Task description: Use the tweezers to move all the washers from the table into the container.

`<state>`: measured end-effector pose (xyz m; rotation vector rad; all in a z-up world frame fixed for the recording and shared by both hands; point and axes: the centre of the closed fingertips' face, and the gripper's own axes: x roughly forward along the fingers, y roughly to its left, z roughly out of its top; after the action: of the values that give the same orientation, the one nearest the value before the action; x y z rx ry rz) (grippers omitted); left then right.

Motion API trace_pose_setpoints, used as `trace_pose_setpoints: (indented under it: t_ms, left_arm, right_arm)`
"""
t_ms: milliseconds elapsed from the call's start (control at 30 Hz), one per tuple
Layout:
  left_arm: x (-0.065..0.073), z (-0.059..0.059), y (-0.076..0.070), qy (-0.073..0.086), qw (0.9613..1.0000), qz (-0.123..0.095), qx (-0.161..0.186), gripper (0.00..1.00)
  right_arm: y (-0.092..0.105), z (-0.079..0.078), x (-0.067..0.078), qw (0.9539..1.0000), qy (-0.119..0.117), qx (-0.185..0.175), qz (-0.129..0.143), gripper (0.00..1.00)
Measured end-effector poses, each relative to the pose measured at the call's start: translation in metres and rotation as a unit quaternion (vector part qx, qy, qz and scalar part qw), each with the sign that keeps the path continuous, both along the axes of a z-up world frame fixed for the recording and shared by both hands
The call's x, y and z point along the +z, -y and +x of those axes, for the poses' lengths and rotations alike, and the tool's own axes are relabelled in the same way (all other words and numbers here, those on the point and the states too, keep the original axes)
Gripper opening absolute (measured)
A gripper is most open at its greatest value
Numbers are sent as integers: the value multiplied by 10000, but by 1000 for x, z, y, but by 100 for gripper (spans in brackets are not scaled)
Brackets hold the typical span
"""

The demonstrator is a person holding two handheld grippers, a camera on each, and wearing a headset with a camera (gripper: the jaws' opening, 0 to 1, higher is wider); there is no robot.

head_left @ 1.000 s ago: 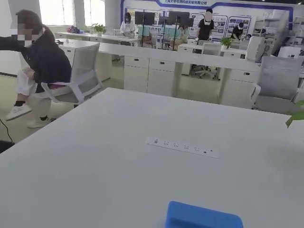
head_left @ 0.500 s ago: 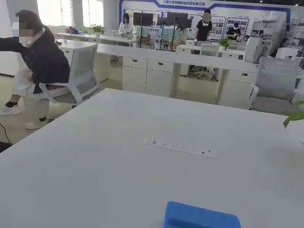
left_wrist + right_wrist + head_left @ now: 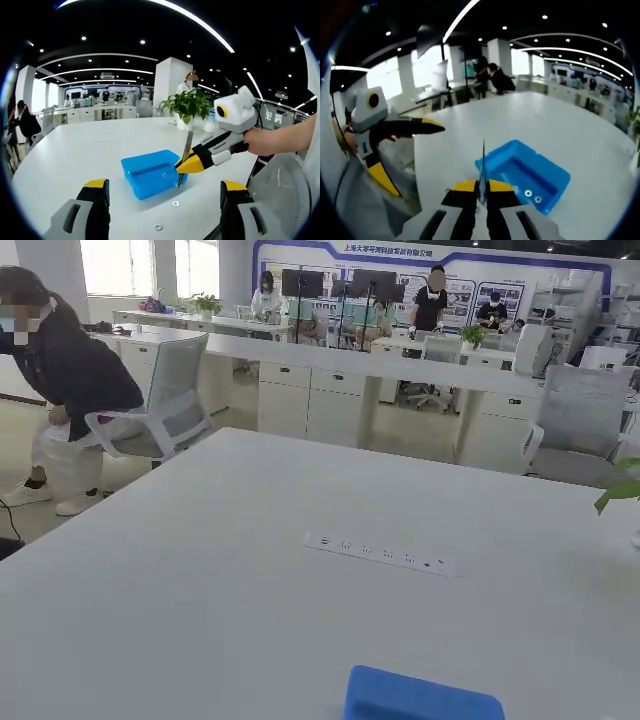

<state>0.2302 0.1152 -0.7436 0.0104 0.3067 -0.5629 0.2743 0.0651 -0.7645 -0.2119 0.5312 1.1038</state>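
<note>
Two washers (image 3: pixel 528 193) are lying inside the one blue container (image 3: pixel 540 160). Two loose washers (image 3: pixel 175 203) are lying on the worktop (image 3: pixel 75 155) just beside it, ahead of the left gripper (image 3: pixel 164 187), whose jaws are spreading wide. The right gripper (image 3: pixel 481 189) is pinching one pair of tweezers (image 3: pixel 483 165), tips at the container's edge.

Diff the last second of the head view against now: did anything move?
Only the person at the left moved: the outstretched arm came in, the raised foot went down, and they now bend forward beside the white chair. On the table, the blue container and the power strip stayed put; the slight frame shift is the headset moving.
</note>
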Motion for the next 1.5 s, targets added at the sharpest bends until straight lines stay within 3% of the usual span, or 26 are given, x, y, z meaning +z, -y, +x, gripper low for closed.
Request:
trace_pose_setpoints:
  t_ms: [200, 433, 600, 733, 1000, 1500]
  left_arm:
    - [1, 1, -1, 17, 10000, -21, 25, 93]
    - [3, 1, 0, 23, 10000, -32, 34, 93]
    - [4, 1, 0, 36, 10000, -48, 40, 94]
    - [5, 1, 0, 41, 10000, -53, 51, 94]
    - [5, 1, -1, 36, 9999, -68, 66, 94]
    - [3, 2, -2, 18, 9999, -58, 90, 93]
  right_arm:
    - [-3, 12, 24, 9999, 38, 32, 162, 3]
    - [1, 38, 35, 9988, -6, -275, 416, 3]
    - [4, 59, 25, 9976, -229, -460, 457, 3]
    - [4, 70, 10, 9980, -327, -481, 247, 4]
    - [1, 81, -15, 9982, -410, -428, -67, 4]
    - [-6, 90, -43, 9970, -522, -510, -246, 4]
